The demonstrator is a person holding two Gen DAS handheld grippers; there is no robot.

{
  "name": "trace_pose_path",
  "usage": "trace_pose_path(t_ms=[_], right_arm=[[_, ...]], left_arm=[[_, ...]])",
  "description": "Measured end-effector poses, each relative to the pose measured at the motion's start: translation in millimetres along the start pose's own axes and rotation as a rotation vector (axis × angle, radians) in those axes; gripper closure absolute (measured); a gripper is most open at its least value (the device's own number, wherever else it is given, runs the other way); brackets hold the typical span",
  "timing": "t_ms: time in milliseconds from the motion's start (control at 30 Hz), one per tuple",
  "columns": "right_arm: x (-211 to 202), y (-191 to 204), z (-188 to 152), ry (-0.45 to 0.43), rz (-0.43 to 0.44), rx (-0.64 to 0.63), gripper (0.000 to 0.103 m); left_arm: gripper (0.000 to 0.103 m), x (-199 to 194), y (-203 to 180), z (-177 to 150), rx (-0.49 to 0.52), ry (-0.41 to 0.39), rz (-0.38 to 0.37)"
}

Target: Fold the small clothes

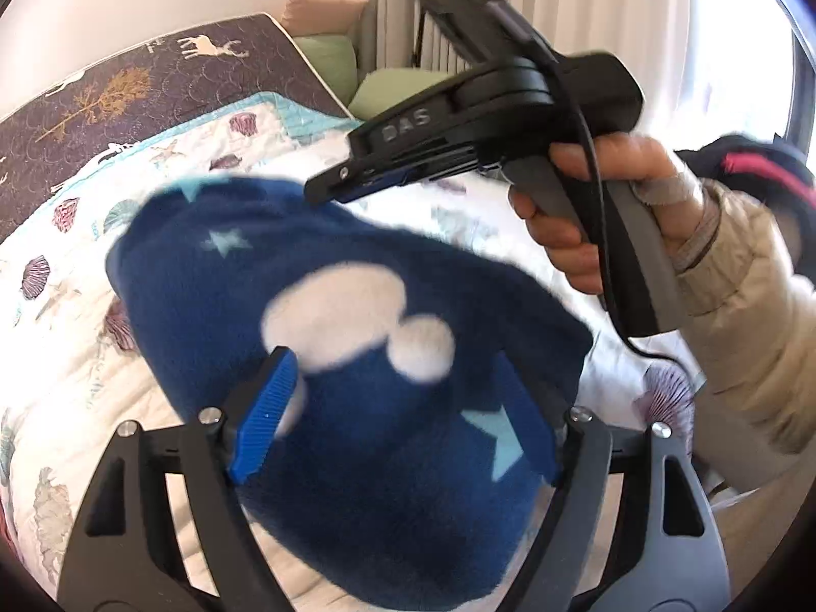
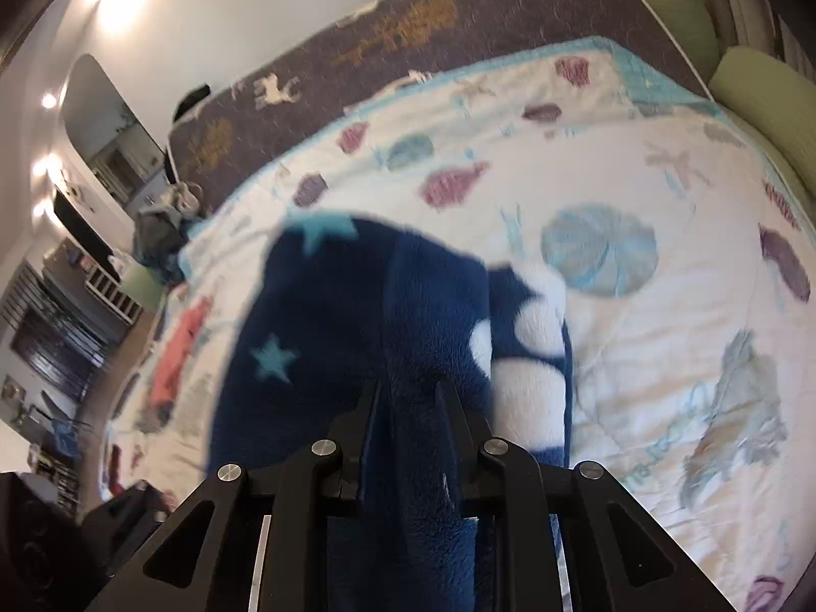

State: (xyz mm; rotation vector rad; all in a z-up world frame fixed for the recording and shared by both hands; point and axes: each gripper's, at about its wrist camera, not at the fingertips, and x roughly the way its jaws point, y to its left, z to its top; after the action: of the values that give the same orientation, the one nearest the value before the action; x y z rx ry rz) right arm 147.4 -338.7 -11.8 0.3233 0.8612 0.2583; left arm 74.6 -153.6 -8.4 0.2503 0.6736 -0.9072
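Right wrist: tool (image 2: 408, 387) pinches blurred navy star-printed fleece (image 2: 316, 336).

"DAS" embossed on black body of right claw (image 1: 326, 188); no other readable text.

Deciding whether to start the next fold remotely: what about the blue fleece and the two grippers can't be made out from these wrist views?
- Garment type and shape: blue fleece is bunched, motion-blurred, cut off by the bottom edge in both views.
- Left gripper: the right finger is buried in fleece, so its grip is unclear.
- Right gripper: fingertips sunk into the fabric; held layers uncountable.
- Quilt beneath the fleece: hidden.
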Motion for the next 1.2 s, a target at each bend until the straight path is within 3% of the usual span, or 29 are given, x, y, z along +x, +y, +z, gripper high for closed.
trace_pose_path(t_ms=[167,267,333,400,433,500,667,767,867,933,1033,1100,1167,1200], right_arm=[[-9,29,33,-0.047,0.029,-0.083,0.067],[18,32,47,-0.014,0.029,-0.082,0.066],[46,21,48,0.031,-0.035,-0.053,0.066],[83,-6,37,0.103,-0.126,0.018,0.068],[97,-23,29,0.121,-0.087,0.082,0.068],[98,-43,28,0.1,-0.006,0.193,0.075],[99,-32,29,0.103,-0.076,0.123,0.074],[94,-35,31,0.104,-0.042,0.136,0.074],[55,-33,28,0.059,-0.023,0.158,0.071],[14,-21,18,0.001,-0.061,0.109,0.071],[-36,-1,-9,-0.039,-0.006,0.028,0.07],[-57,14,-29,-0.04,0.038,-0.023,0.069],[-59,25,-50,-0.022,0.047,-0.067,0.048],[-49,24,-64,0.016,0.001,-0.058,0.042]], left_arm=[[0.021,-6,45,32,-0.099,-0.1,0.07],[0.021,28,88,39,-0.217,-0.026,0.146],[0.018,72,126,27,-0.327,0.072,0.124],[0.007,98,142,8,-0.368,0.081,0.102],[0.004,102,146,1,-0.408,0.066,0.081],[0.004,98,144,-2,-0.415,0.05,0.069],[0.004,101,144,5,-0.413,0.064,0.065],[0.007,86,139,10,-0.421,0.054,0.086],[0.009,45,127,15,-0.427,-0.002,0.085],[0.009,20,116,15,-0.418,-0.055,0.03],[0.009,-9,90,7,-0.378,-0.1,-0.051],[0.009,-7,72,-4,-0.333,-0.068,-0.052],[0.007,25,63,-25,-0.319,0.072,0.008],[0.003,42,64,-37,-0.322,0.115,0.042]])
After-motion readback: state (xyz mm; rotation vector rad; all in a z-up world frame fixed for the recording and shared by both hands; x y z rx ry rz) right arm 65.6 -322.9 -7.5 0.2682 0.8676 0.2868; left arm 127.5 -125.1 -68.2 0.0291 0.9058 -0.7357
